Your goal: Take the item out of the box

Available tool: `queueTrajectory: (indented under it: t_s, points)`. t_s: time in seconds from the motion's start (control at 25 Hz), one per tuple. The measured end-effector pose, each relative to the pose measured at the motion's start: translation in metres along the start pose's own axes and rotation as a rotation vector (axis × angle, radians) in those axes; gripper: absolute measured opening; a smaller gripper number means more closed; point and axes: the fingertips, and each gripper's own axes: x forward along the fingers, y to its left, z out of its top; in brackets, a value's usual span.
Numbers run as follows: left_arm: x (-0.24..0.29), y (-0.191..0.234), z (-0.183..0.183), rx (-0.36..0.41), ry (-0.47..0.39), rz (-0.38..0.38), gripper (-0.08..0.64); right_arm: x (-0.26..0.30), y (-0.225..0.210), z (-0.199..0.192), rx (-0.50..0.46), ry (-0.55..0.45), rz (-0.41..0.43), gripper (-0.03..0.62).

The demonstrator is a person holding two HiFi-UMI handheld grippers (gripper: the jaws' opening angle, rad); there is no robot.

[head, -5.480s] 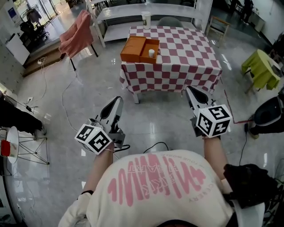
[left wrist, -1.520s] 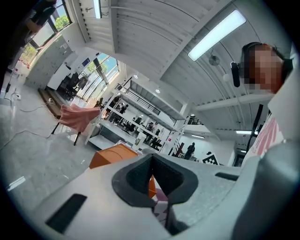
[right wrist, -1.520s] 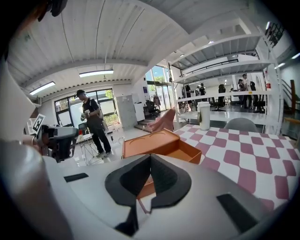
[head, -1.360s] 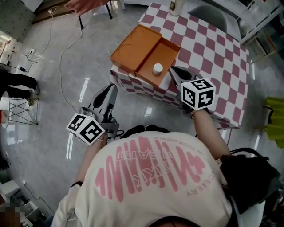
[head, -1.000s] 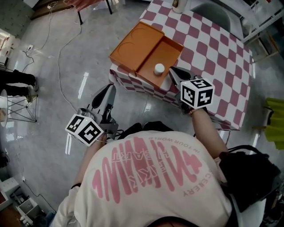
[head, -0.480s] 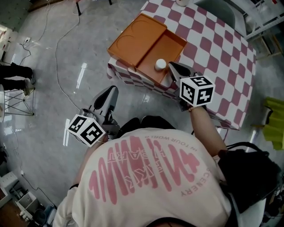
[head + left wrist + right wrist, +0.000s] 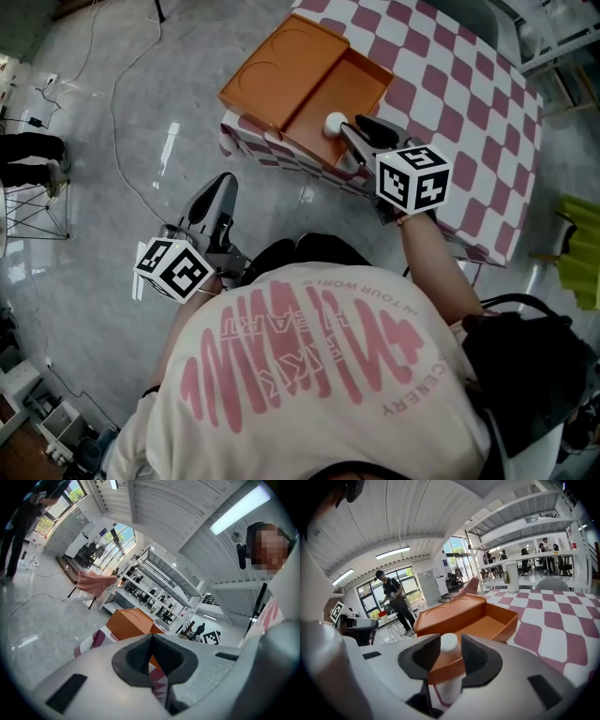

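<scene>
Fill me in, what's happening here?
A person holding a gripper in each hand stands at the checkered table. The right gripper reaches to the open orange box. Its jaws have just been opening, with the small white item between them, not gripped. The left gripper is shut and empty, low beside the table.

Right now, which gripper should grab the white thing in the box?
Right. The right gripper is at the orange box, jaws just opening, the white thing showing between them. The left gripper hangs shut beside the table.
</scene>
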Motion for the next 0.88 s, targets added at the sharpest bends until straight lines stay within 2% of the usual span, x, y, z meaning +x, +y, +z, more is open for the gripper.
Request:
queueTrajectory:
  t_s: [0.24,0.36,0.56,0.72,0.88]
  points:
    - [0.002,0.0,0.001,0.001,0.001,0.001,0.008,0.007,0.01,-0.003,-0.055,0.033,0.039,0.177]
    - [0.001,0.0,0.001,0.004,-0.001,0.006,0.008,0.01,0.012,-0.006,-0.091,0.054,0.045,0.181]
    - [0.0,-0.001,0.005,0.026,-0.006,0.004,0.008,0.015,0.013,-0.009,-0.116,0.086,0.035,0.209]
    - [0.001,0.0,0.005,0.033,-0.007,-0.001,0.008,0.022,0.012,-0.013,-0.146,0.125,0.016,0.209]
    - [0.001,-0.002,0.007,0.034,-0.014,-0.009,0.008,0.023,0.008,-0.013,-0.136,0.139,-0.007,0.207]
